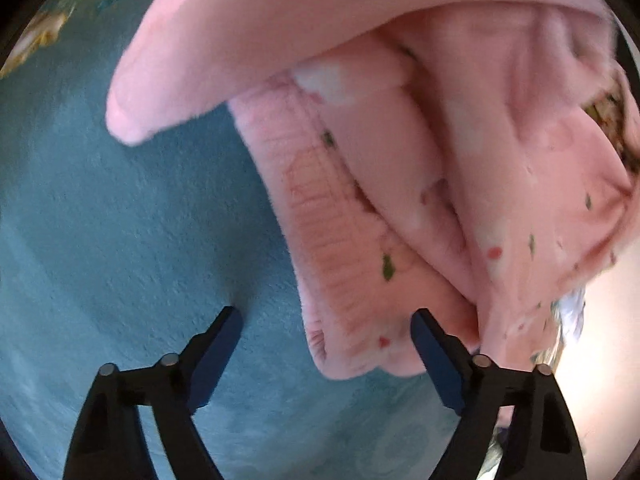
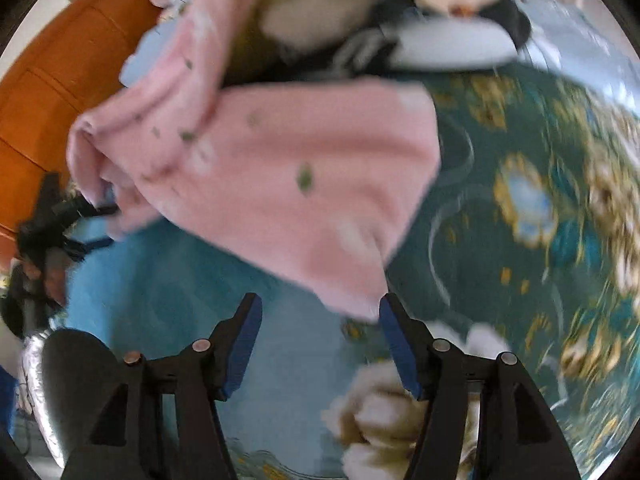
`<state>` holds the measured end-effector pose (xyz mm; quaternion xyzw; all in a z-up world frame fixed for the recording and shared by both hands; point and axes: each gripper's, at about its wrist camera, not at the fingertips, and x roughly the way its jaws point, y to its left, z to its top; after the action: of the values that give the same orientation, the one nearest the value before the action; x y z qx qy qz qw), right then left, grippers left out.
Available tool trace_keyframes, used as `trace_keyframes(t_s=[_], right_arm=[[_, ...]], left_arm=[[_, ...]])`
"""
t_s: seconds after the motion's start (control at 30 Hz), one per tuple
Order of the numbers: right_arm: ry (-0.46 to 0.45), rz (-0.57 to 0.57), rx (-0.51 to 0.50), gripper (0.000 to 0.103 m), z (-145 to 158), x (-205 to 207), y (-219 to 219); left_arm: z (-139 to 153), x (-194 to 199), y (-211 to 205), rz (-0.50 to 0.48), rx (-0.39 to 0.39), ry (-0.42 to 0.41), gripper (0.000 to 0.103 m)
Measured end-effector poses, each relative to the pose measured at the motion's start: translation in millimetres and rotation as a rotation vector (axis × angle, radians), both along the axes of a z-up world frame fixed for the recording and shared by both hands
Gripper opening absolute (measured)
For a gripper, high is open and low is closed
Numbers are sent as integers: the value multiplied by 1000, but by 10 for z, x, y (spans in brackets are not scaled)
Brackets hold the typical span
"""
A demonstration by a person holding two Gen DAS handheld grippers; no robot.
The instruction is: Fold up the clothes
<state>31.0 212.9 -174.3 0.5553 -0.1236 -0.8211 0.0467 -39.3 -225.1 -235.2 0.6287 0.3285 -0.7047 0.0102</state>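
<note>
Home, likely a bedroom: teal floral bedspread (image 2: 520, 200), wood furniture (image 2: 60, 80), heaped clothes (image 2: 360, 8).

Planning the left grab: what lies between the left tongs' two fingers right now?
In the left wrist view, the open left tongs frame the ribbed hem corner of the pink garment over bare blue cover; nothing else.

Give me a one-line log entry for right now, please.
fold clothes | left gripper open, empty | right gripper open, empty | pink garment bunched on teal floral cover, unfolded

Crumpled pink fleece garment (image 1: 400, 184) on teal bedspread (image 1: 120, 220)
</note>
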Motion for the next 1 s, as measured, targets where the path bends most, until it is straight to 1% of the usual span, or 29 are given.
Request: trace_keyframes(t_s=[0.03, 0.07, 0.1, 0.13, 0.17, 0.23, 0.27, 0.3, 0.37, 0.4, 0.43, 0.5, 0.63, 0.7, 0.77, 0.83, 0.87, 0.93, 0.97, 1.0], right_arm=[[-7, -16, 4, 62, -72, 18, 12], [-13, -32, 8, 62, -144, 36, 25], [-20, -48, 12, 62, -216, 54, 37], [-26, -64, 16, 62, -288, 73, 50], [-33, -80, 20, 62, -360, 91, 62], [-41, -131, -2, 62, -420, 75, 118], [-42, -161, -21, 57, -420, 52, 154], [-38, -188, -38, 40, -403, 31, 187], [-41, -244, -64, 15, -339, -24, 253], [-39, -270, -75, 13, -284, -54, 289], [-19, -287, -80, 12, -180, -77, 325], [38, -292, -56, 11, 97, -114, 391], [163, -257, -8, 10, 813, -62, 558], [218, -214, 28, 10, 1207, 91, 570], [270, -158, 69, 10, 1603, 276, 548], [296, -103, 94, 10, 1886, 454, 526], [301, -70, 113, 10, 1956, 515, 504], [300, -16, 167, 10, 2006, 569, 453], [282, 8, 200, 10, 1936, 511, 424], [250, 26, 221, 10, 1805, 422, 412]], left_arm=[[13, 1, 0, 17, -11, -3, 82], [25, 1, 0, 35, -22, -6, 77], [38, 2, -1, 52, -33, -9, 61], [68, 2, 6, 61, -37, -10, 47], [98, 2, 13, 70, -40, -11, 25], [157, 3, 27, 88, -48, -14, 19], [187, 3, 35, 97, -51, -15, 16], [233, -3, 46, 95, -67, -7, 13], [427, 8, 45, 91, -109, 33, 10], [546, 19, 35, 90, -131, 57, 9], [707, 45, -16, 88, -156, 90, 9], [1029, 95, -118, 84, -206, 155, 9], [1666, 472, -333, 44, -322, 322, 9], [1865, 815, -544, 31, -378, 353, 9], [1882, 1188, -749, 47, -383, 354, 9], [1721, 1481, -900, 60, -405, 358, 9], [1621, 1493, -990, 69, -415, 342, 9], [1420, 1519, -1170, 86, -436, 309, 9], [1297, 1514, -1242, 100, -429, 280, 9], [1170, 1512, -1281, 119, -412, 253, 9]])
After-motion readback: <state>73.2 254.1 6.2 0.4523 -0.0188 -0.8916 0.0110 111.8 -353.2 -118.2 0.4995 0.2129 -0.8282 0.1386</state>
